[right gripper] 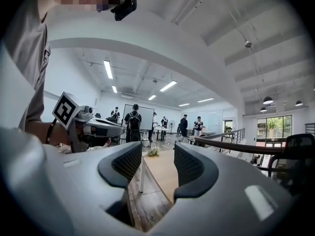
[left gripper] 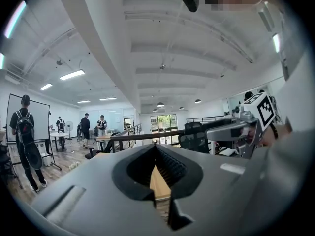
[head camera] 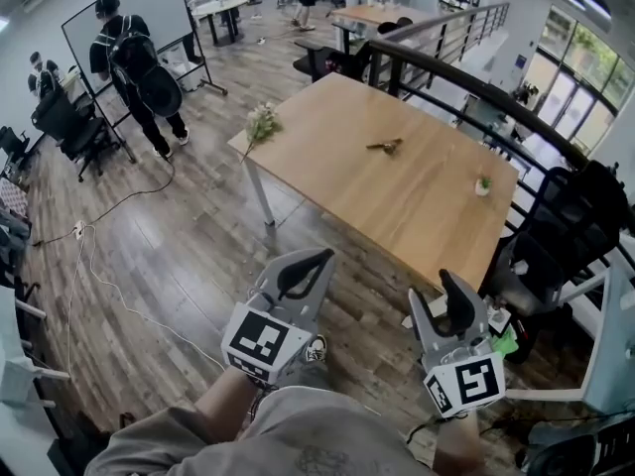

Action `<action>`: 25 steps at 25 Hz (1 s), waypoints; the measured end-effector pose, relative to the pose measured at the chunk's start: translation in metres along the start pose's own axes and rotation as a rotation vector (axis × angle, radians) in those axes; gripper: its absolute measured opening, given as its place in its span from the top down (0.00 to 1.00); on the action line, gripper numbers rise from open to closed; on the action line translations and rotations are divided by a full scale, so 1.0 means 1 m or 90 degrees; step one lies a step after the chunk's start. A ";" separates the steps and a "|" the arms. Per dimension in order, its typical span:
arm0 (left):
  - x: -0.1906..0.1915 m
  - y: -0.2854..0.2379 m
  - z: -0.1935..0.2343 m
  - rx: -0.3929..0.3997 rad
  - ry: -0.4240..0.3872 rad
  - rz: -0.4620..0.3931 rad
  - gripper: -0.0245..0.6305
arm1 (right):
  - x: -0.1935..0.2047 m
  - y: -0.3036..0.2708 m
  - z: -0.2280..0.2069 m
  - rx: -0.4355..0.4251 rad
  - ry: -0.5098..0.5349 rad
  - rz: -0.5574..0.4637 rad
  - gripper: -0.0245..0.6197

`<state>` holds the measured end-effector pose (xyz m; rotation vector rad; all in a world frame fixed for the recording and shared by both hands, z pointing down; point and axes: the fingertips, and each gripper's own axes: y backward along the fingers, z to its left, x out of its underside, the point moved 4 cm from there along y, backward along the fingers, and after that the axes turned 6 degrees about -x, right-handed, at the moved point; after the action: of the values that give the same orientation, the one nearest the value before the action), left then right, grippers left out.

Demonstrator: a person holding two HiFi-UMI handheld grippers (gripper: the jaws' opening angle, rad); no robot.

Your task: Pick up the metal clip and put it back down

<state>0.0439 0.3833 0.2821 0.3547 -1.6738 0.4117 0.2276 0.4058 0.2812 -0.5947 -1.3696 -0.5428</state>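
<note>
The metal clip (head camera: 385,147) lies small and dark near the middle of the wooden table (head camera: 417,206), far ahead of both grippers. My left gripper (head camera: 322,257) is held over the floor short of the table's near edge, shut, its jaw tips meeting with nothing between them (left gripper: 156,149). My right gripper (head camera: 442,300) hangs beside it, also short of the table, and is open with an empty gap (right gripper: 157,163). Both gripper views look level along the table top (right gripper: 160,173); the clip does not show in them.
A bunch of white flowers (head camera: 261,124) lies at the table's left corner and a small potted plant (head camera: 482,184) stands at its right edge. A dark railing (head camera: 466,77) runs behind. A black chair (head camera: 566,226) stands right. People stand by a whiteboard (head camera: 129,18).
</note>
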 end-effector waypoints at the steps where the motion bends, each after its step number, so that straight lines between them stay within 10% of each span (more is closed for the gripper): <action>1: 0.002 -0.009 0.011 0.002 0.000 0.003 0.96 | 0.001 -0.014 -0.005 0.001 0.004 0.008 0.67; 25: 0.052 -0.188 0.190 0.056 0.018 0.066 0.96 | 0.065 -0.255 -0.113 0.082 0.032 0.193 0.67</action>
<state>-0.0438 0.1288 0.3224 0.3270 -1.6539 0.5664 0.1476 0.1409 0.3530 -0.6644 -1.2280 -0.2223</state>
